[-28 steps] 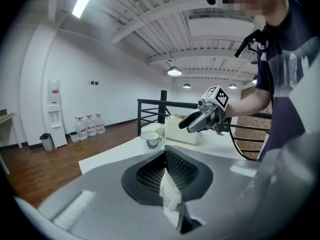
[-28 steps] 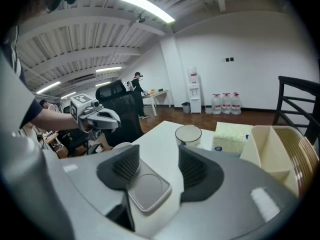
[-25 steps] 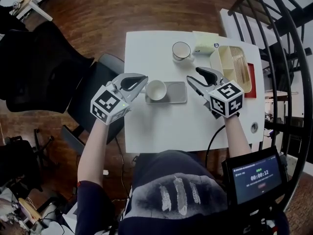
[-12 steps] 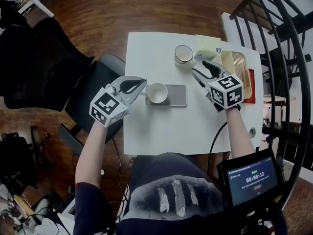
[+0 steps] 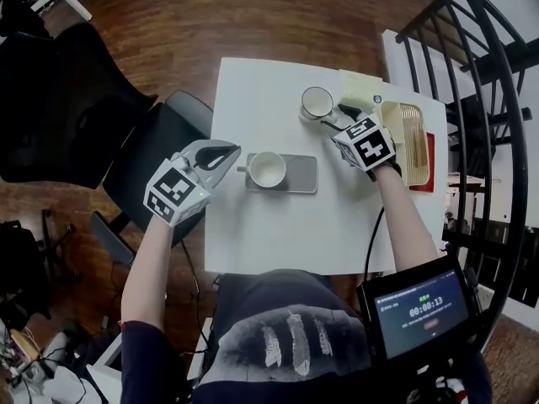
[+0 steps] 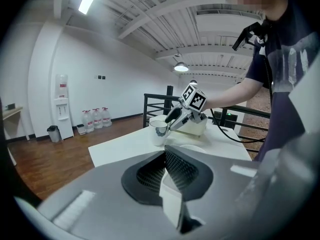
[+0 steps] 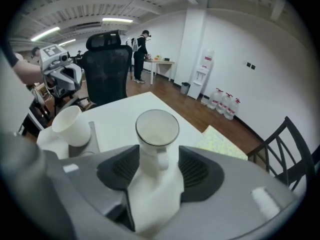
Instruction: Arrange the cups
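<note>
Reaching away from the grey mat, the right gripper had crossed to the far side of the table and tipped down over the mug, which stood just beside a pale yellow pad. Its jaws had just been opening and stood spread wide, the mug's handle between them but neither pad pressing on it (so nothing was gripped yet). The left gripper had eased back a little from the white cup, which sat upright on the mat's left end. Its jaws were closed and, as far as I could tell, empty. By my judgement the mug was the next piece to be taken, and only a squeeze on its handle remained.
</note>
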